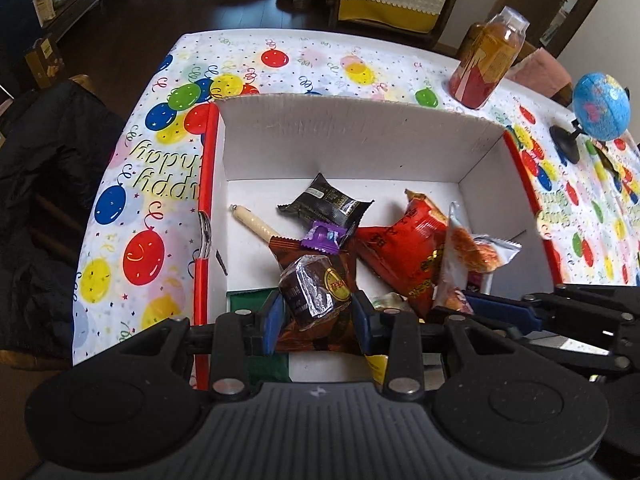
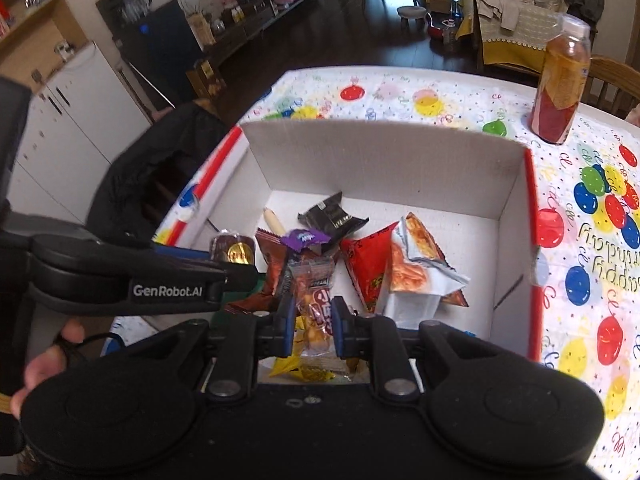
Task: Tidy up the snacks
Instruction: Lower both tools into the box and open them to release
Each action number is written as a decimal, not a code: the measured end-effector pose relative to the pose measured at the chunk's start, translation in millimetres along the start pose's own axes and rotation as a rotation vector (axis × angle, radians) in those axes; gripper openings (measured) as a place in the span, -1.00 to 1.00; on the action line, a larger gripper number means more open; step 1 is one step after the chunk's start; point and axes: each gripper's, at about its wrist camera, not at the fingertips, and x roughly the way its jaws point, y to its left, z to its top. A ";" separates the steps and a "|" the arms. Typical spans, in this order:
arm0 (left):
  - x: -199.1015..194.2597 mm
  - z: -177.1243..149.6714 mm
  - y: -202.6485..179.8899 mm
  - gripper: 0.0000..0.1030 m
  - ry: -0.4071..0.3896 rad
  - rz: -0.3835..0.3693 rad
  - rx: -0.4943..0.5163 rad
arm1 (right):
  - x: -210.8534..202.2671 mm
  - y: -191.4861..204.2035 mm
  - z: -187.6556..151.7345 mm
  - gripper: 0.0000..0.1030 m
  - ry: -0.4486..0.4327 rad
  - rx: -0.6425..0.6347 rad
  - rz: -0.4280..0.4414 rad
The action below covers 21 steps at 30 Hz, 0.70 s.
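A white cardboard box (image 1: 352,140) with red rims stands on the balloon tablecloth and holds several snack packs. My left gripper (image 1: 318,312) is shut on a brown wrapped cake with a gold sticker (image 1: 316,292), held over the box's near side. In the right wrist view, the same cake (image 2: 234,249) shows at the left, in the left gripper. My right gripper (image 2: 312,316) is shut on a clear pack of orange snacks (image 2: 316,308), also above the box (image 2: 384,156). Inside lie a black pack (image 1: 326,204), a red bag (image 1: 408,252), a sausage stick (image 1: 256,222) and a purple candy (image 1: 324,236).
A bottle of orange drink (image 1: 486,66) stands on the table behind the box, on the right. A small globe (image 1: 600,106) is at the far right. A black jacket (image 1: 40,184) hangs on a chair at the table's left edge. A hand (image 2: 44,364) shows at the lower left.
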 end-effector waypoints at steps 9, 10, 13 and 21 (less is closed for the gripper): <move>16.6 -3.6 -7.4 -0.30 0.013 -0.015 0.076 | 26.7 5.9 -7.3 -0.68 0.046 -0.034 -0.065; 18.1 -4.0 -7.2 -0.30 0.017 -0.018 0.076 | 28.3 5.7 -7.9 -0.68 0.051 -0.033 -0.065; 21.7 -5.2 -6.7 -0.30 0.022 -0.024 0.079 | 30.6 6.9 -9.9 -0.67 0.055 -0.037 -0.076; 21.7 -7.2 -6.8 -0.29 0.008 -0.022 0.085 | 33.4 9.8 -14.0 -0.57 0.068 -0.047 -0.092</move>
